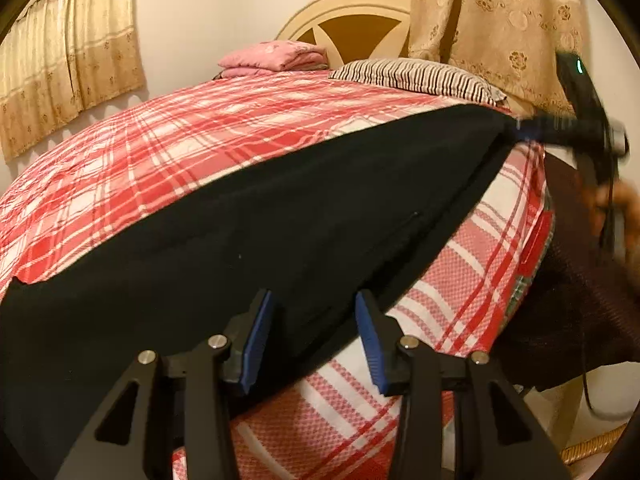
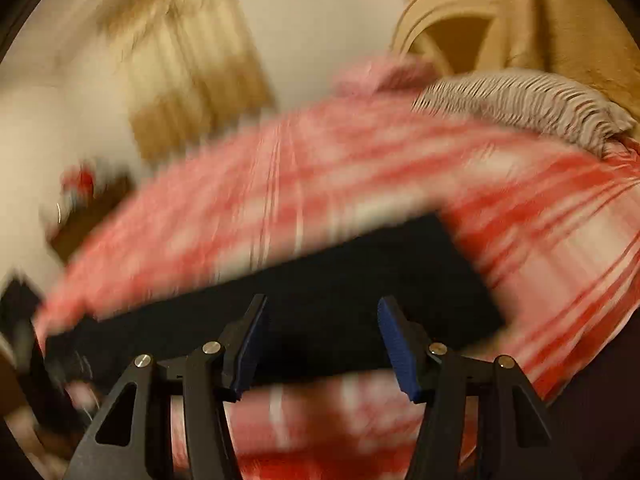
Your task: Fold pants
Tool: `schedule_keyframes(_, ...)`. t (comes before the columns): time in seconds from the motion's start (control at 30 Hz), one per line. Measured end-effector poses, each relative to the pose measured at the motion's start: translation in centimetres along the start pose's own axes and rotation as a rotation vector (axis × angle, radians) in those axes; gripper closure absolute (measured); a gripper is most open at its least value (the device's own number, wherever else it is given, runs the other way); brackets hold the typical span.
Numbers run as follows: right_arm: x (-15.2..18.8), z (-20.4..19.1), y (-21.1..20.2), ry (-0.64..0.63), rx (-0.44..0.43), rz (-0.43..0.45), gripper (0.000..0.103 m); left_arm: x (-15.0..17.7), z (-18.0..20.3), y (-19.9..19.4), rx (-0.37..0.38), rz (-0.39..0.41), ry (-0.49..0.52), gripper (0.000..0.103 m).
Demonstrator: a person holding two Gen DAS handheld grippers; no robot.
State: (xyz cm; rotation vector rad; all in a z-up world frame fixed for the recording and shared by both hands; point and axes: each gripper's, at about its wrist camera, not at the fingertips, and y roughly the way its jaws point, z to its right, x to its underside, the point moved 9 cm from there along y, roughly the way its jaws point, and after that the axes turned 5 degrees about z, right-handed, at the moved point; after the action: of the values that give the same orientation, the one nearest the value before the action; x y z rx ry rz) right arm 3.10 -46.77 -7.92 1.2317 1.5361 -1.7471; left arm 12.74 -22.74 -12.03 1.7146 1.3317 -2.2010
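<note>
Across the middle of the left wrist frame, long black fabric pants [image 1: 260, 236] lie flat on the red-and-white plaid bed cover [image 1: 200, 136]. Left gripper [image 1: 316, 344] and right gripper [image 2: 320, 344] both stand released; each should probably take one pants end squarely before folding.

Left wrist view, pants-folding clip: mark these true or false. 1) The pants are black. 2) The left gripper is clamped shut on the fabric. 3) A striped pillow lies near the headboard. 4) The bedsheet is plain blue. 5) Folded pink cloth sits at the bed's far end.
1) True: the pants are black.
2) False: the left gripper is open, fingers apart over the pants' edge.
3) True: the striped pillow lies by the headboard.
4) False: the bedsheet is red-and-white plaid.
5) True: the folded pink cloth sits there.
</note>
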Motion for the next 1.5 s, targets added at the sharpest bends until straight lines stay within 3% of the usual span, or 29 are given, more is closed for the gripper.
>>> schedule_keyframes(0.07,0.3,-0.4,0.0,-0.167,0.17,-0.024,0.041,-0.5,-0.2,-0.9,-0.006,0.025,0.005,0.058)
schedule_keyframes(0.13,-0.2,-0.3,-0.3,-0.195,0.284,-0.035,0.034,-1.0,-0.7,-2.0,-0.007,0.053,-0.002,0.057)
schedule_keyframes(0.2,-1.1,-1.0,-0.9,-0.181,0.313,-0.007,0.034,-1.3,-1.9,-3.4,-0.025,0.083,-0.023,0.057)
schedule_keyframes(0.3,-2.6,-3.9,-1.7,-0.122,0.156,0.084,0.034,-1.2,-4.4,-5.0,-0.075,0.106,-0.061,0.057)
schedule_keyframes(0.43,-2.6,-8.9,-0.1,-0.125,-0.001,0.058,0.034,-0.5,-8.5,-6.9,-0.178,0.122,-0.107,0.05)
schedule_keyframes(0.5,-1.3,-10.2,1.7,-0.158,-0.017,-0.015,0.034,0.3,-11.2,-7.7,-0.242,0.119,-0.145,0.049)
schedule_keyframes(0.57,1.7,-10.5,3.9,-0.193,0.0,-0.172,0.033,1.6,-13.6,-8.6,-0.293,0.111,-0.19,0.049)
schedule_keyframes(0.77,3.4,-11.5,2.1,-0.359,0.104,-0.218,0.033,5.4,-18.7,-10.2,-0.392,0.083,-0.285,0.049)
schedule_keyframes(0.83,2.9,-12.9,0.8,-0.264,0.017,-0.188,0.033,6.1,-19.9,-10.7,-0.415,0.085,-0.316,0.049)
schedule_keyframes(0.87,2.1,-14.0,0.4,-0.179,-0.07,-0.157,0.033,6.4,-20.6,-11.0,-0.426,0.092,-0.338,0.049)
schedule_keyframes(0.97,0.8,-16.4,1.2,-0.042,-0.179,-0.137,0.033,7.0,-21.9,-11.7,-0.434,0.108,-0.391,0.049)
schedule_keyframes(1.1,2.8,-19.3,4.6,-0.14,-0.143,-0.205,0.033,8.1,-23.0,-12.5,-0.49,0.101,-0.384,0.049)
schedule_keyframes(1.17,6.0,-19.7,5.8,-0.204,-0.11,-0.29,0.033,8.9,-23.8,-12.6,-0.514,0.087,-0.387,0.049)
schedule_keyframes(1.27,8.1,-21.4,4.5,-0.444,-0.057,-0.287,0.033,10.3,-25.2,-12.8,-0.512,0.077,-0.451,0.049)
schedule_keyframes(1.3,8.5,-21.6,3.8,-0.47,-0.055,-0.3,0.033,10.8,-25.7,-12.7,-0.51,0.072,-0.474,0.049)
schedule_keyframes(1.4,8.8,-21.4,2.9,-0.414,-0.104,-0.359,0.032,11.1,-26.0,-12.7,-0.489,0.088,-0.492,0.049)
schedule_keyframes(1.5,7.0,-22.1,1.8,-0.306,-0.181,-0.32,0.032,11.1,-25.6,-12.7,-0.497,0.084,-0.456,0.049)
